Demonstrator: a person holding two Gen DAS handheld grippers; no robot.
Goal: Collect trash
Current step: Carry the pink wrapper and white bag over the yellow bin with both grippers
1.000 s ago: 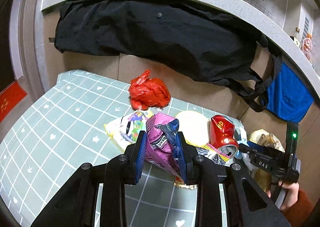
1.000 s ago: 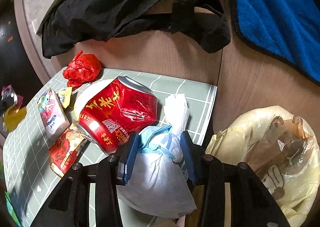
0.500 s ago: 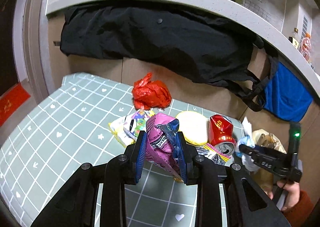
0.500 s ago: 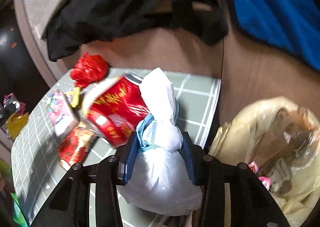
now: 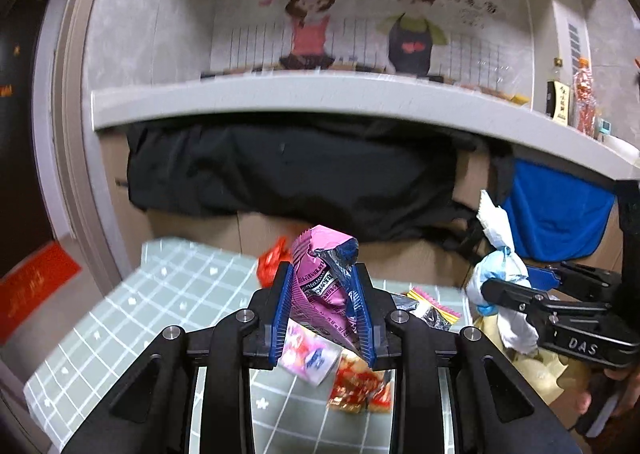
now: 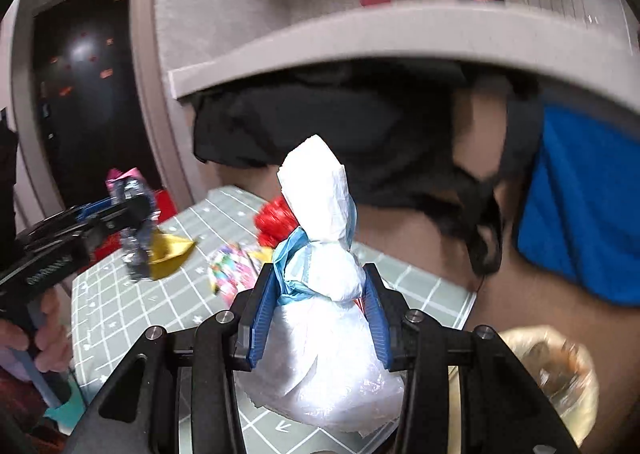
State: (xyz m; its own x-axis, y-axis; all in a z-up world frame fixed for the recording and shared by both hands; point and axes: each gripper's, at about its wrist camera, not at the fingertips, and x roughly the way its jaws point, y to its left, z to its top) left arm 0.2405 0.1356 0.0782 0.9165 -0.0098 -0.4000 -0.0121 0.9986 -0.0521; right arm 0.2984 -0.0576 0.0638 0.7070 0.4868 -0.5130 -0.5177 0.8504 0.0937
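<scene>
Green gridded desk (image 5: 168,294) carries loose wrappers; only the right view shows the yellowish trash bag (image 6: 552,366). Left claw (image 5: 322,308) pinches a crinkled pink wrapper (image 5: 320,274); right claw (image 6: 316,312) pinches a knotted white bag (image 6: 320,314) above the desk.

A crumpled pink wrapper (image 5: 320,286) stands upright, lifted above the checked mat (image 5: 160,294). A knotted white bag (image 6: 324,294) is raised too. More wrappers (image 5: 356,382) lie on the mat.

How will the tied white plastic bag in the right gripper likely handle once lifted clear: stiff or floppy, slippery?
Probably floppy: the white bag bulges below the right gripper and narrows at its blue tie. Likely light, since its thin film looks crinkled. Possibly slippery; the glossy plastic could slide between the pads.
</scene>
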